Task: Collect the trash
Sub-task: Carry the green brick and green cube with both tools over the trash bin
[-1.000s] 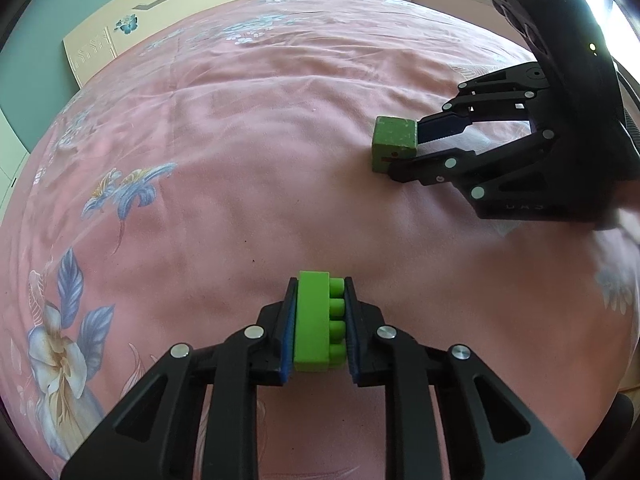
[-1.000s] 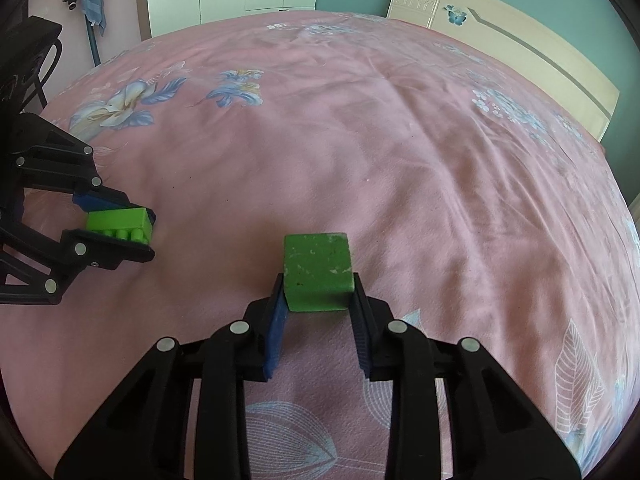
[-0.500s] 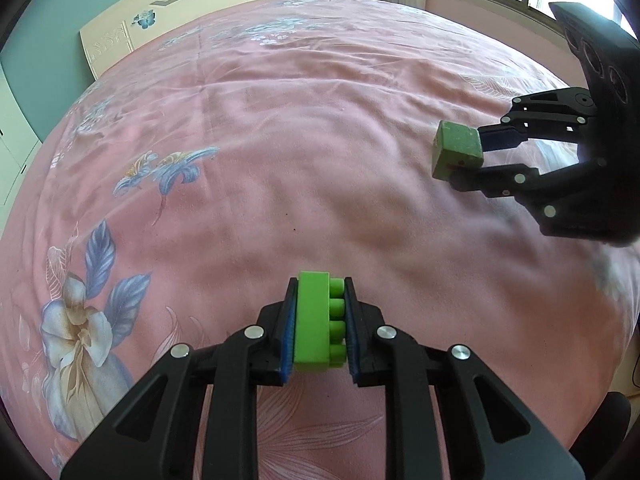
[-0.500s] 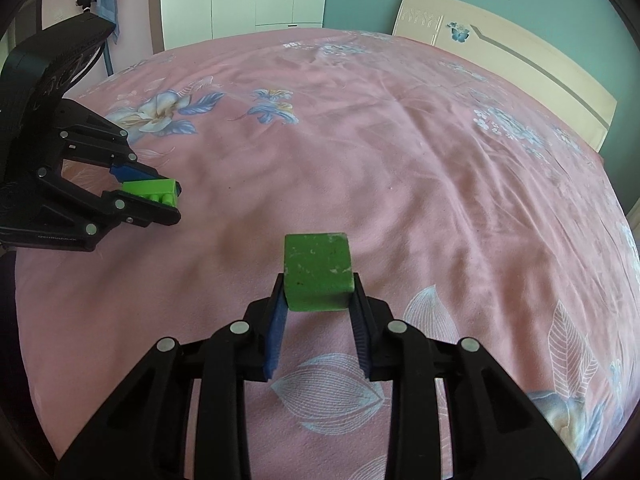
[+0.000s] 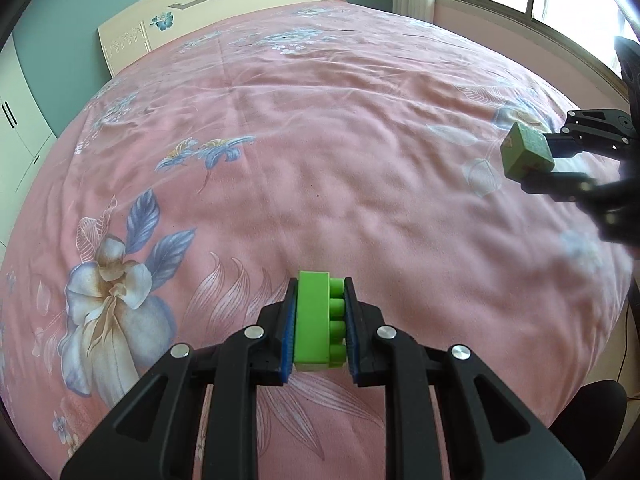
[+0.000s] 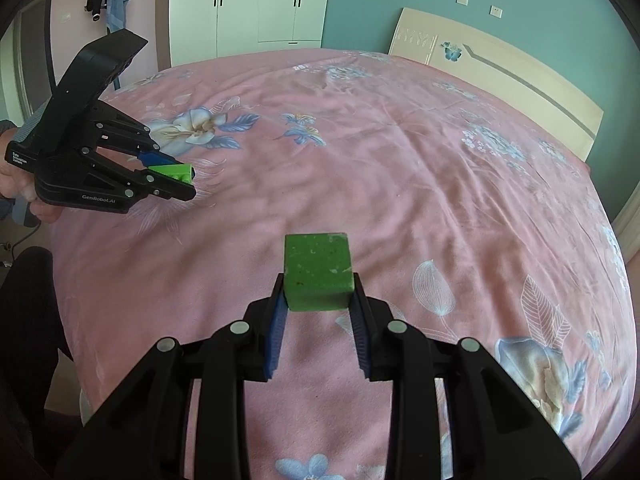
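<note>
A wide bed (image 5: 360,152) under a pink, soft, lightly creased floral sheet fills the space below and ahead of both claws; a cream headboard (image 6: 500,68) stands at its far end, beyond the claws, and white wardrobe doors (image 6: 256,4) lie farther off, ahead and to the left of the right claw.

The left claw (image 5: 320,320) is pressed onto a bright green plastic studded building brick (image 5: 318,320), smooth and glossy. The brick is carried clear of the sheet, its long axis running along the fingers, the row of studs facing the right-hand pad. The right claw (image 6: 318,280) pinches a dark green cube-shaped block (image 6: 318,270) with a matt, flecked and scuffed surface; only the rear part of the cube sits between the blue ribbed pads, most of it jutting forward past the tips, so that hold looks the shallower one.

Each piece of trash lies directly in its own claw, so neither hand has a reach to make. No bin or bag shows in either view. The coming move probably turns on finding a container off the bed and carrying both pieces there.
</note>
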Action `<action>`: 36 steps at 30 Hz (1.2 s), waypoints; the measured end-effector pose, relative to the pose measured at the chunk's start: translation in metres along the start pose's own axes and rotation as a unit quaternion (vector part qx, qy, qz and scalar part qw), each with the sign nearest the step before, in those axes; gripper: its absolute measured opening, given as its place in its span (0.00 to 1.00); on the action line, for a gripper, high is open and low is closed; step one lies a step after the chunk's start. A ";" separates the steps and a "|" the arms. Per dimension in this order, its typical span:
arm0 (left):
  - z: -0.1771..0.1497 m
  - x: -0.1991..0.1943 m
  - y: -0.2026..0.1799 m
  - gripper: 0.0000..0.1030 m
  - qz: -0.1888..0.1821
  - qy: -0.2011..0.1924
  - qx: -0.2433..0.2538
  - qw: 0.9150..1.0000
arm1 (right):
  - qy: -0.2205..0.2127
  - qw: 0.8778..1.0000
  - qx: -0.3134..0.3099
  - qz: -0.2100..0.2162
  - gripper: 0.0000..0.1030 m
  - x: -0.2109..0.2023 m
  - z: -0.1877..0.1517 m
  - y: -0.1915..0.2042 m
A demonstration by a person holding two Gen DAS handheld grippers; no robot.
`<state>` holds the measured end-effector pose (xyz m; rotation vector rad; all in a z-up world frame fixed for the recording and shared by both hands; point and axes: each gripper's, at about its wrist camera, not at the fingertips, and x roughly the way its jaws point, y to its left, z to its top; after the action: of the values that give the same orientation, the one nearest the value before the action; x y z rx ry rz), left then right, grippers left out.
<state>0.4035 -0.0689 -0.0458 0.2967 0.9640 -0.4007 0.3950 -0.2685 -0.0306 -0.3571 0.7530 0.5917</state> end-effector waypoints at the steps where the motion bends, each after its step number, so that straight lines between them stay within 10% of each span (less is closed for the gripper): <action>1: -0.003 -0.004 0.001 0.23 0.003 -0.002 -0.001 1.000 | -0.001 1.000 -0.003 -0.003 0.30 -0.006 -0.001 0.005; 36: -0.172 -0.108 -0.039 0.23 -0.022 -0.013 0.025 0.999 | -0.014 0.995 -0.089 0.034 0.30 -0.135 -0.071 0.211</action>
<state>0.2053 -0.0105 -0.0501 0.3159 0.9371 -0.4678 0.1485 -0.1895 -0.0012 -0.4881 0.6899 0.7294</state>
